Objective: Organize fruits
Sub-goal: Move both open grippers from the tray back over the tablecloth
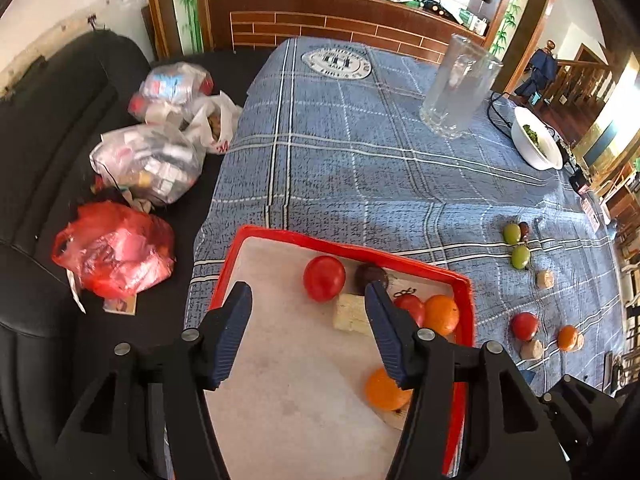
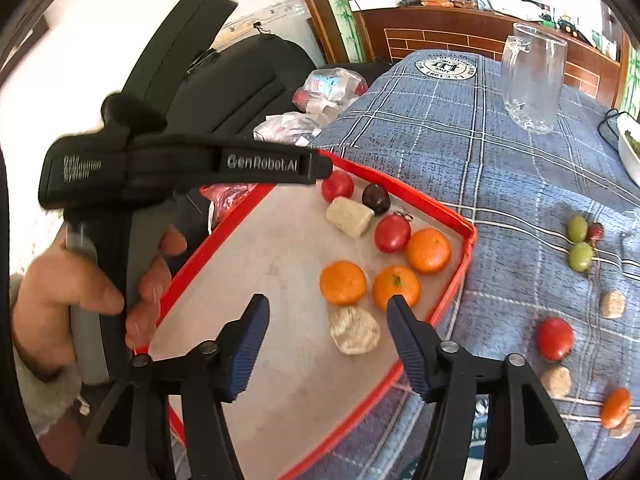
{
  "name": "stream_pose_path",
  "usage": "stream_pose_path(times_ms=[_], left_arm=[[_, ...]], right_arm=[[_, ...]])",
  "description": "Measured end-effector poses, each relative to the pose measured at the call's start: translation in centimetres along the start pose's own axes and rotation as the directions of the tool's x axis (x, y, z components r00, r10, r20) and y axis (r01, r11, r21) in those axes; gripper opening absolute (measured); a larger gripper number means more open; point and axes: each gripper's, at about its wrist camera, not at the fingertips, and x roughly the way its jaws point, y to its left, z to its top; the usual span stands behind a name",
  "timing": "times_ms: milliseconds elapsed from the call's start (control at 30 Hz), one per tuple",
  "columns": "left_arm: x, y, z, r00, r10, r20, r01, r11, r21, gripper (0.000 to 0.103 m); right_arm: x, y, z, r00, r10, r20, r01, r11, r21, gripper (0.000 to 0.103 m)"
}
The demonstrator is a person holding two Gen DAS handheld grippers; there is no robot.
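Observation:
A red-rimmed tray [image 1: 280, 236] [image 2: 468, 236] lies on the blue checked cloth [image 1: 340, 168]. It holds two tomatoes [image 2: 337, 185] [image 2: 393, 233], a dark plum [image 2: 376, 198], three oranges [image 2: 343, 283] and two pale chunks [image 2: 349, 216]. Loose on the cloth to the right lie two green grapes [image 2: 577, 228], a tomato [image 2: 555, 338], an orange [image 2: 615, 407] and more pale chunks [image 2: 612, 304]. My left gripper [image 1: 307, 288] hangs open above the tray's far end, nothing between its pads. My right gripper [image 2: 328, 302] is open over the tray's near side, above a pale chunk [image 2: 354, 330], gripping nothing.
A glass mug [image 1: 460, 88] and a white bowl [image 1: 536, 140] of greens stand at the far right of the cloth. Clear plastic bags [image 1: 148, 164] and a red bag [image 1: 112, 252] lie on the black sofa at left. A hand [image 2: 72, 292] holds the left gripper's handle.

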Motion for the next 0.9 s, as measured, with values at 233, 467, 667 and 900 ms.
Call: stream_pose_path(times_ms=[233, 467, 667, 900], left_arm=[[-1.9, -2.4, -0.2, 0.999, 0.033, 0.042, -0.033, 0.999, 0.019, 0.066], [-3.1, -5.3, -1.0, 0.997, 0.051, 0.054, -0.053, 0.998, 0.035, 0.071], [-4.6, -7.8, -3.1, 0.997, 0.040, 0.067, -0.042, 0.999, 0.029, 0.078], [-5.2, -11.3, -7.6, 0.999, 0.009, 0.032, -0.012, 0.996, 0.084, 0.078]], right_arm=[[-2.8, -1.4, -1.6, 0.999, -0.045, 0.009, 0.045, 0.999, 0.001, 0.072], [-5.9, -4.6, -4.0, 0.995, -0.095, 0.027, 0.093, 0.994, 0.048, 0.080], [-8.7, -7.5, -7.7, 0.993, -0.116, 0.029, 0.112, 0.987, 0.112, 0.081], [-11.5, -11.5, -12.5, 0.988, -0.153, 0.013, 0.147, 0.970, 0.192, 0.081]])
